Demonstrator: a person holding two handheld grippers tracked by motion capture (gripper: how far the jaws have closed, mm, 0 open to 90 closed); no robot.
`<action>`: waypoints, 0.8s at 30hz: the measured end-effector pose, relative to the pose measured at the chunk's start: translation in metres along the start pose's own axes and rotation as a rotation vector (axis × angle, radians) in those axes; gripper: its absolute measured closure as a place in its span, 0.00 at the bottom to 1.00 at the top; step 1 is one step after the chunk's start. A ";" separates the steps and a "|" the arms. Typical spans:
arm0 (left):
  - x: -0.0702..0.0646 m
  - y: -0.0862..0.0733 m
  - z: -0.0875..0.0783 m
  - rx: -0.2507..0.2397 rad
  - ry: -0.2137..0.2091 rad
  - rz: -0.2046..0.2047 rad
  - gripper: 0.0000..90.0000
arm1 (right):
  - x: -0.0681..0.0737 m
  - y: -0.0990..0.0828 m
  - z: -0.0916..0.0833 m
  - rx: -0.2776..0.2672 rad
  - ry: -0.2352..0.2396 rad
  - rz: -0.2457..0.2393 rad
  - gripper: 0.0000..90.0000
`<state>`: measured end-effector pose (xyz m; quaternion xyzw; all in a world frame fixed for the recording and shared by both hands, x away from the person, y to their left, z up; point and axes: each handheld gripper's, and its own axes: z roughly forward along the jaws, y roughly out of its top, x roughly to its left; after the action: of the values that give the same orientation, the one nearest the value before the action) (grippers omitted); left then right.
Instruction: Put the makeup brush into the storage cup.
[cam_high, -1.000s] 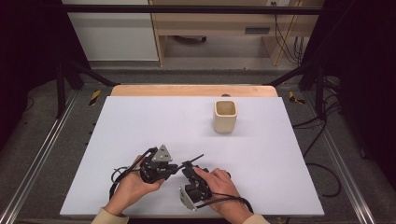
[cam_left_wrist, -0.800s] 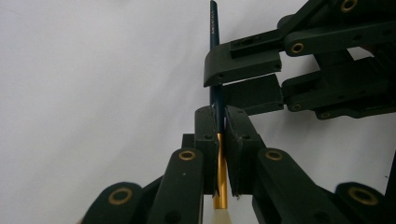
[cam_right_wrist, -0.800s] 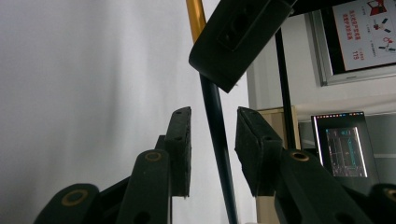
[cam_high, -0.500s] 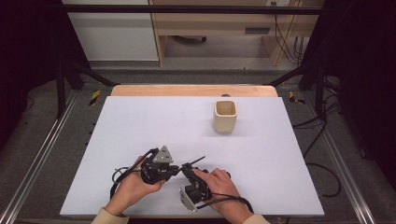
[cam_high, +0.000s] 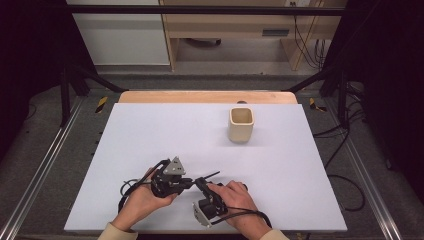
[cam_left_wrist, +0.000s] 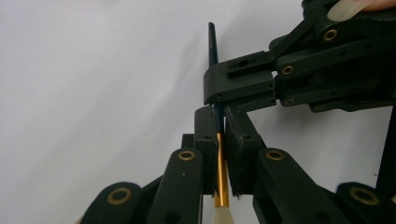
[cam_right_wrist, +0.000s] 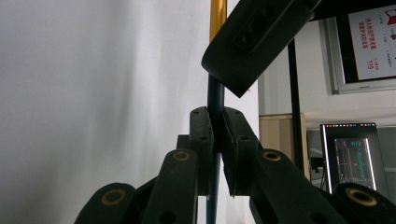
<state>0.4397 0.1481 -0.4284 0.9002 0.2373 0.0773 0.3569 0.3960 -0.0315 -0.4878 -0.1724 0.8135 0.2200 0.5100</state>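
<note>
A thin brush with a dark blue handle (cam_left_wrist: 213, 46), a gold ferrule (cam_left_wrist: 221, 172) and pale bristles is held just above the white table near its front edge. My left gripper (cam_left_wrist: 220, 123) is shut on the ferrule and lower handle. My right gripper (cam_right_wrist: 216, 123) has just been closing and now clamps the dark handle (cam_right_wrist: 215, 98) right beside the left jaws. In the high view the left gripper (cam_high: 188, 183) and the right gripper (cam_high: 201, 182) meet tip to tip, and the handle's free end (cam_high: 212, 175) pokes out to the upper right.
A beige square cup (cam_high: 241, 124) stands upright at the back right of the white table (cam_high: 150, 130). A wooden strip (cam_high: 200, 96) runs along the far edge. Black cables trail from both grippers near the front edge.
</note>
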 end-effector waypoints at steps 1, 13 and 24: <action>0.001 0.000 -0.001 -0.014 -0.007 -0.008 0.92 | 0.000 0.000 0.000 0.002 0.006 0.012 0.93; 0.013 -0.002 -0.020 -0.142 0.076 -0.058 0.75 | 0.001 -0.004 0.000 0.016 0.012 0.020 0.93; 0.022 -0.004 -0.026 -0.191 0.175 -0.094 0.51 | 0.002 -0.007 0.001 0.024 0.010 0.036 0.93</action>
<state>0.4498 0.1771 -0.4131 0.8398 0.3010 0.1612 0.4221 0.3994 -0.0370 -0.4907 -0.1529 0.8216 0.2183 0.5038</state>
